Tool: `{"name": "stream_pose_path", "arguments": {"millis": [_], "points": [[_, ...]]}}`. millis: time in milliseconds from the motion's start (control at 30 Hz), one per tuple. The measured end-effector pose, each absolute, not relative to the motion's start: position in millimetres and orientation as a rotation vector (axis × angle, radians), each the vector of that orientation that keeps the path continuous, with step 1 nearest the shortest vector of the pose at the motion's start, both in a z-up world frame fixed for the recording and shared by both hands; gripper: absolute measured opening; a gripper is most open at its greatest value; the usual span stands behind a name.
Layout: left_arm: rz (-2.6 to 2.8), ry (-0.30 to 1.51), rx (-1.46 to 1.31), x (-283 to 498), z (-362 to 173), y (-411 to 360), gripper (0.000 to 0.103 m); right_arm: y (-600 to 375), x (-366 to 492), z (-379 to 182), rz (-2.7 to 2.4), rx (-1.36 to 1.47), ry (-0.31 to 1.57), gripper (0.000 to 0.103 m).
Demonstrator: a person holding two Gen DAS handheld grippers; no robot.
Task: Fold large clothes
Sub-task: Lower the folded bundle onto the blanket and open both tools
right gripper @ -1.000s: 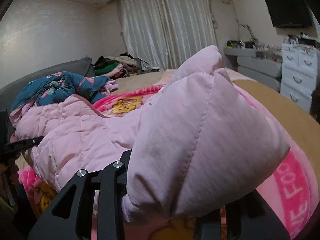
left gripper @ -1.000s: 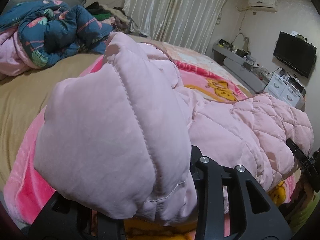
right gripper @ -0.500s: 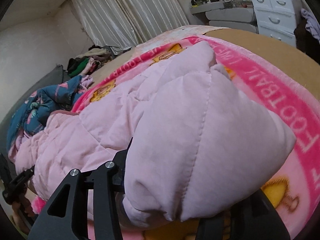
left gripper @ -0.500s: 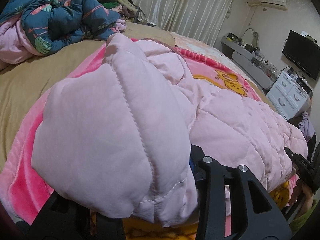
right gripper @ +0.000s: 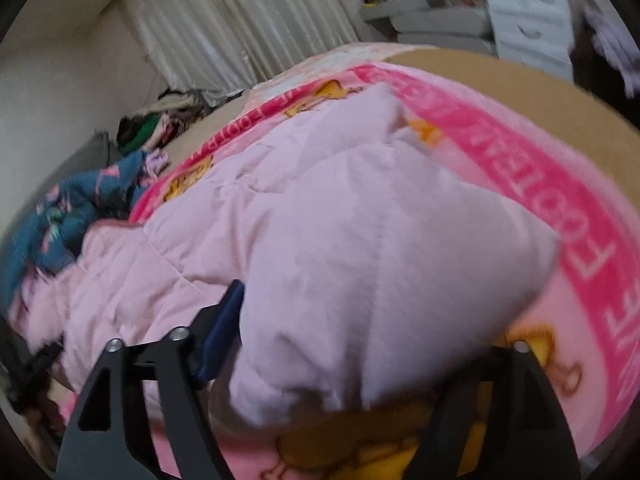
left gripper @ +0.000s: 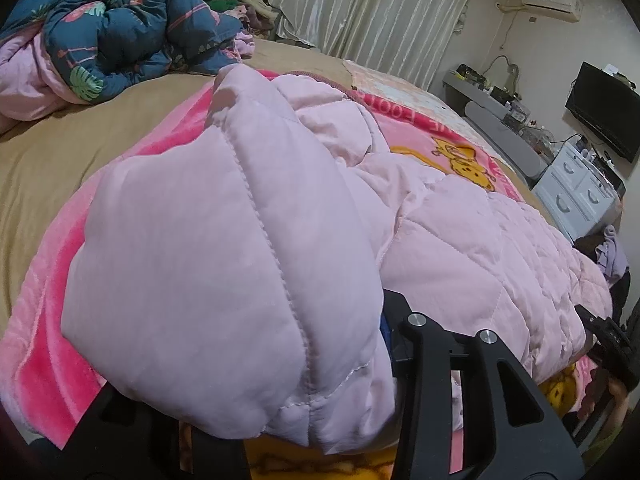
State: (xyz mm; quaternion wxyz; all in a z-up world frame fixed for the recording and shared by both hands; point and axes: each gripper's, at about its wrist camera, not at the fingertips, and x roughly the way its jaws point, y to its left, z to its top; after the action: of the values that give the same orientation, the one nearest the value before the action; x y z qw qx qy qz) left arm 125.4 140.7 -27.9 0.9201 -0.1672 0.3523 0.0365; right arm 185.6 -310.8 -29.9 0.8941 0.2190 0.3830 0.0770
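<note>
**Ana:** Between the jaws of the left gripper (left gripper: 320, 408) sits a thick corner of the pink quilted coat (left gripper: 460, 248). The jaws are clamped on that padded edge, and the fabric bulges up and forward over them. The rest of the coat stretches away to the right of those jaws, lying across the pink cartoon blanket (left gripper: 48, 320) on the bed (left gripper: 60, 152).

**Ben:** And the right gripper (right gripper: 360, 392)?

**Ana:** Its jaws have just been opening and now stand wide apart. The other coat corner sits between them, but I see a gap between the blue pad (right gripper: 220, 332) and the cloth on the left side. That view is blurred, so I'd say the corner is probably released rather than pinched; I can't be certain on the right side.

**Ben:** So the fold is being laid down?

**Ana:** That's my reading: one corner set on the blanket, the other yet to be let go. To do it well, I'd bring the left corner down level with the right one before parting those jaws, so the folded edge lands straight. Puffy padding springs back, so it would help to draw both grippers straight out backward, low and slow, without dragging the layer.

**Ben:** Anything in the way?

**Ana:** No. The blue patterned quilt (left gripper: 120, 32) is bunched well beyond the left jaws, clear of the coat.
</note>
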Motion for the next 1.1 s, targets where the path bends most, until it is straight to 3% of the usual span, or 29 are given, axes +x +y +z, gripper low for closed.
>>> {"name": "stream_pose_path", "arguments": {"millis": [233,433,500,600,767,867,1100], "points": [[0.062,0.735,-0.364,122.9,-30.4,143.1,0.036,-311.7,174.8,-28.3,0.116,0.427,0.785,0.081],[0.052,0.757,-0.415,117.5,-33.6,152.8,0.049,-315.8,170.1,-29.2,0.068,0.42,0.807,0.091],[0.052,0.764,-0.425,114.0,-33.7,155.2,0.059,-318.3,164.3,-25.2,0.045,0.407,0.795,0.098],[0.051,0.77,-0.426,105.5,-32.5,156.9,0.071,-323.9,155.3,-21.1,0.048,0.411,0.783,0.099],[0.072,0.765,-0.415,86.6,-28.6,162.1,0.077,-324.8,139.5,-16.9,0.046,0.366,0.779,0.099],[0.099,0.757,-0.406,74.5,-25.7,165.8,0.088,-327.4,129.4,-15.5,0.056,0.37,0.776,0.099],[0.181,0.685,-0.328,36.1,-4.9,163.5,0.093,-326.8,100.3,3.6,0.068,0.304,0.722,0.099]]}}
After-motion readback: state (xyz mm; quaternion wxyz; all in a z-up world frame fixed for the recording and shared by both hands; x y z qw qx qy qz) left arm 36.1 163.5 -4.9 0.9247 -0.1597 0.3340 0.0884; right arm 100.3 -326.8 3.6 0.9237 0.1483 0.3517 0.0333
